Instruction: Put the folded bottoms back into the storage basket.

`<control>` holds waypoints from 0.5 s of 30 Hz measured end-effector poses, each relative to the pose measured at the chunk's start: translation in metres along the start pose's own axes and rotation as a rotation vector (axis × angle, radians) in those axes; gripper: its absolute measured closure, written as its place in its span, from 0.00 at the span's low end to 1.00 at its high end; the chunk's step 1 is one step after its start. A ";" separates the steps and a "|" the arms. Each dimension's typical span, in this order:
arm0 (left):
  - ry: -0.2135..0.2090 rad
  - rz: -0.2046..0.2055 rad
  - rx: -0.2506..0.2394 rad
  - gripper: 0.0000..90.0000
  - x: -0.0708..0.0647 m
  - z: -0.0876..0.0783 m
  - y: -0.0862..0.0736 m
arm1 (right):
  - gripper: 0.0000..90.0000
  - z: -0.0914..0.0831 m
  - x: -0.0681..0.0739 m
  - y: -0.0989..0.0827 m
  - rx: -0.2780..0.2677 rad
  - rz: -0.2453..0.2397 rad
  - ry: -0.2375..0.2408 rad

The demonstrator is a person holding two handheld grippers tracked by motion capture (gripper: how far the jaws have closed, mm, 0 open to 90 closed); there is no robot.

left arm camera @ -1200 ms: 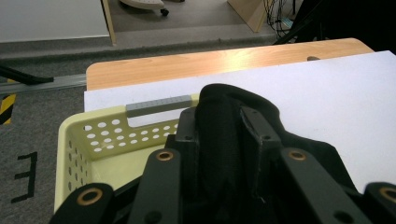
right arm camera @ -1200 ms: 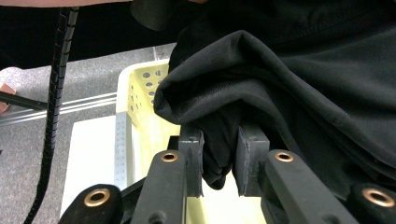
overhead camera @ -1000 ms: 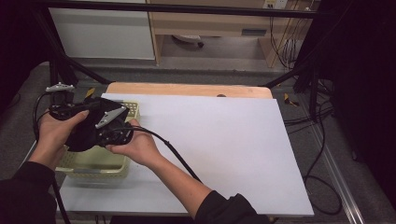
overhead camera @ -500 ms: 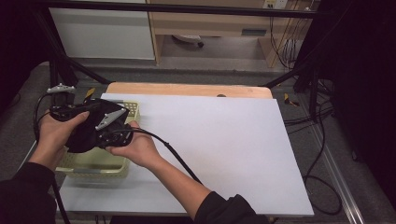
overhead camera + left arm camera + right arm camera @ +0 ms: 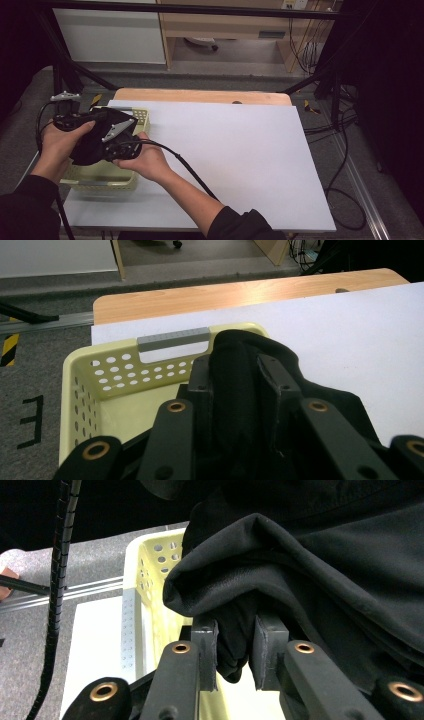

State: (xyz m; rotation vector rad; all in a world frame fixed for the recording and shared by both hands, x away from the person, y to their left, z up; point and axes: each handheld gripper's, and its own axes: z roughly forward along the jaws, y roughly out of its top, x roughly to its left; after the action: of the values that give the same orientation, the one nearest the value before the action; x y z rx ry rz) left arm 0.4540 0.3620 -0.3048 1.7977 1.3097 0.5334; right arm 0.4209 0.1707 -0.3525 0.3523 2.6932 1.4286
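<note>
Nothing's moved: we have both grippers (image 5: 100,137) clamping the limp black cloth (image 5: 92,147) over the basket's (image 5: 122,182) 9 o'clock side, so grip bunched folds.

High view overhead, gripper views close, sharing basket (image 5: 131,181)

Both tongs — left (image 5: 107,120), right (image 5: 92,145) — clamped, side by side

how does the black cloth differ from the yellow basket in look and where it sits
The black cloth is dark, soft and folded, while the yellow basket is pale, stiff and pierced with holes. The black cloth is pinched off the table by the left gripper and right gripper; the yellow basket rests on the white table, ungripped. Both sit at the table's left side, the cloth over the basket.
</note>
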 end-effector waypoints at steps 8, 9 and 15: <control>0.000 0.001 0.006 0.78 0.002 0.001 -0.003 | 0.84 0.004 0.001 -0.003 0.004 0.002 0.001; 0.000 0.002 0.007 0.78 0.002 0.001 -0.003 | 0.84 0.004 0.001 -0.003 0.003 0.003 0.001; 0.000 -0.002 0.009 0.78 0.003 0.002 -0.005 | 0.84 0.007 0.002 -0.006 0.003 0.010 0.004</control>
State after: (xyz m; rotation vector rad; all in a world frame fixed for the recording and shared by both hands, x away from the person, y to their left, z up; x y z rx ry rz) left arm 0.4536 0.3646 -0.3106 1.8034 1.3150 0.5274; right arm 0.4194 0.1730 -0.3613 0.3640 2.7007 1.4302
